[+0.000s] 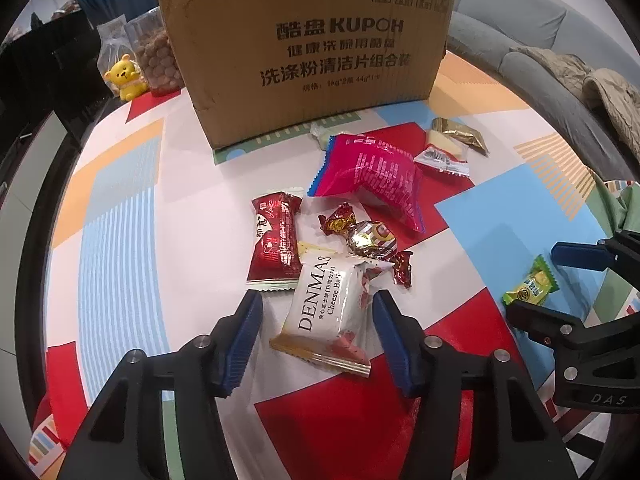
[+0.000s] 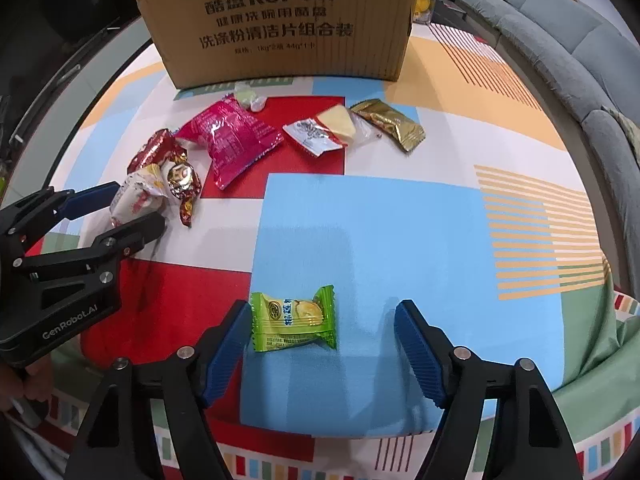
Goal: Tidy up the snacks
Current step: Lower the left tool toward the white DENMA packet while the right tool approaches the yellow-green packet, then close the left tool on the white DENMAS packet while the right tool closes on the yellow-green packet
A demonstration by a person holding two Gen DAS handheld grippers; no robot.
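Left wrist view: left gripper (image 1: pixel 318 340) points down at the white cheese-bar pack (image 1: pixel 326 314), which lies flat on the patterned tablecloth (image 1: pixel 120 220). Jaws are apart w/ the pack between them; the right pad looks to be at the pack's edge, the left pad shows a gap — not clamped yet, I'd say. The straddle makes sense: pack is the nearest of the pile, so it's the easy 1st pick. Beside it sit the red wafer pack (image 1: pixel 276 242), a foil candy (image 1: pixel 370 238) and the pink bag (image 1: pixel 370 178). The cardboard box (image 1: pixel 308 48) stands behind the lot, prob the drop spot, tho its top is out of frame.

Right wrist view: right gripper (image 2: pixel 320 350) hangs over the green candy (image 2: pixel 294 318), alone on the blue patch, well apart from the pile. Jaws wide apart — left pad just beside the wrapper's end, right pad clear of it w/ bare cloth between. Nothing held. Both hands line up 1 snack each, likely to save a trip.
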